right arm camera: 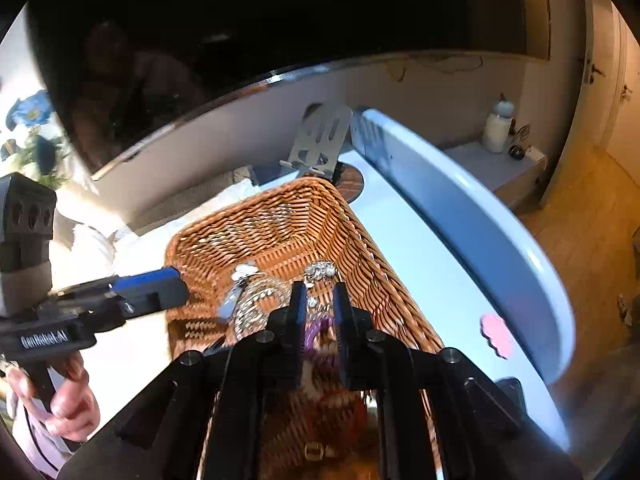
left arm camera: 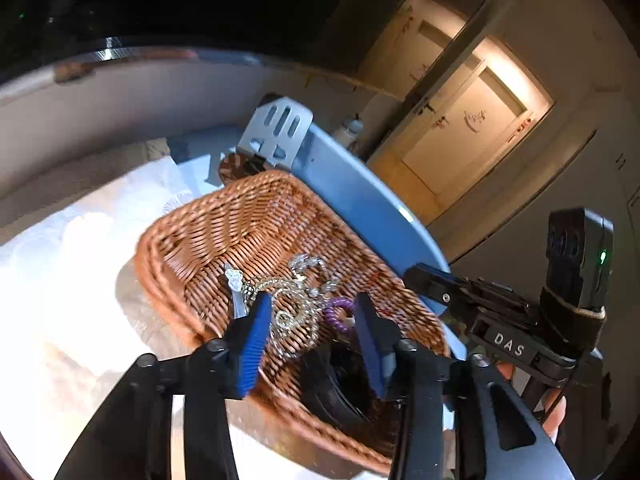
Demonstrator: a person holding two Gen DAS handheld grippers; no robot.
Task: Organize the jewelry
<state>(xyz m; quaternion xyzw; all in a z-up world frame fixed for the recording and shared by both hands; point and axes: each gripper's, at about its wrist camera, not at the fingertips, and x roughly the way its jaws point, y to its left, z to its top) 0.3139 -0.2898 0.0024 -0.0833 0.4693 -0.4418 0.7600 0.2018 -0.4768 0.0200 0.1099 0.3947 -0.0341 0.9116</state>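
Observation:
A brown wicker basket point(left arm camera: 224, 236) point(right arm camera: 280, 220) holds tangled gold and silver chains point(left arm camera: 296, 304) point(right arm camera: 260, 300), a silver pendant point(left arm camera: 236, 288) and a purple coil bracelet point(left arm camera: 338, 314) point(right arm camera: 318, 330). My left gripper point(left arm camera: 312, 344) is open above the chains, its blue pads on either side of them. In the right wrist view the left gripper point(right arm camera: 160, 288) reaches in from the left. My right gripper point(right arm camera: 318, 320) hovers over the basket, jaws narrowly apart around the purple coil bracelet; I cannot tell if it grips. Its body point(left arm camera: 500, 320) shows at right in the left wrist view.
The basket sits on a white-blue tray table point(right arm camera: 420, 248) with a raised blue rim point(right arm camera: 480, 220). A metal bracket point(right arm camera: 320, 140) stands behind the basket. A pink flower-shaped item point(right arm camera: 496, 334) lies right of it. A bottle point(right arm camera: 498, 124) stands on a far shelf.

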